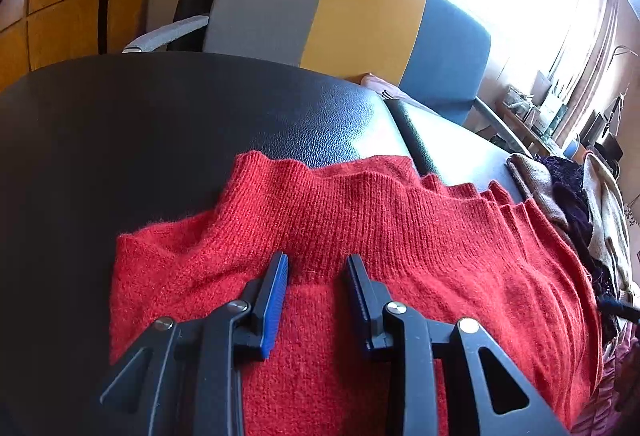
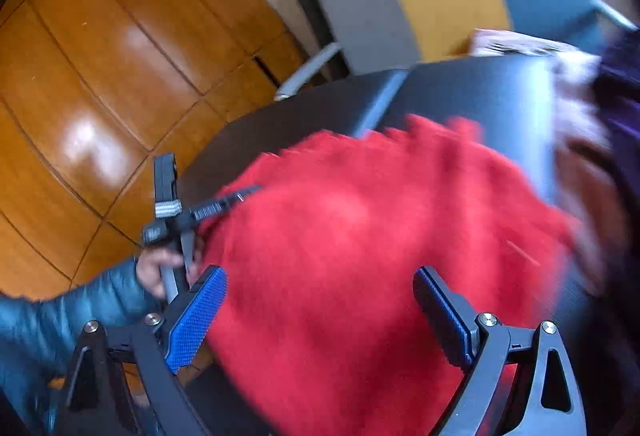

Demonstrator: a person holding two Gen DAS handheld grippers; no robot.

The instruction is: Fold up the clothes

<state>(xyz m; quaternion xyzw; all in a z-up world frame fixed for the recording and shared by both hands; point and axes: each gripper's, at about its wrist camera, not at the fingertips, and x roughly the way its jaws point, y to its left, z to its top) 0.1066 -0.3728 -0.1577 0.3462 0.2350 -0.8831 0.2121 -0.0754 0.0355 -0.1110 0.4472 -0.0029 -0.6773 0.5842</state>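
Observation:
A red knitted sweater [image 1: 360,228] lies on the black leather table [image 1: 160,124], its ribbed collar toward the far side. My left gripper [image 1: 318,260] is open just above the sweater near the collar, with nothing between its fingers. In the right wrist view the sweater [image 2: 360,236] is blurred by motion. My right gripper [image 2: 320,284] is wide open over it and holds nothing. The left gripper [image 2: 240,196] shows there too, at the sweater's left edge, held by a hand in a teal sleeve.
A pile of other clothes [image 1: 576,196] lies at the table's right side. A grey, yellow and blue chair [image 1: 340,16] stands behind the table. Wooden cabinet doors [image 2: 100,56] are at the left. A cluttered shelf [image 1: 540,112] stands by the bright window.

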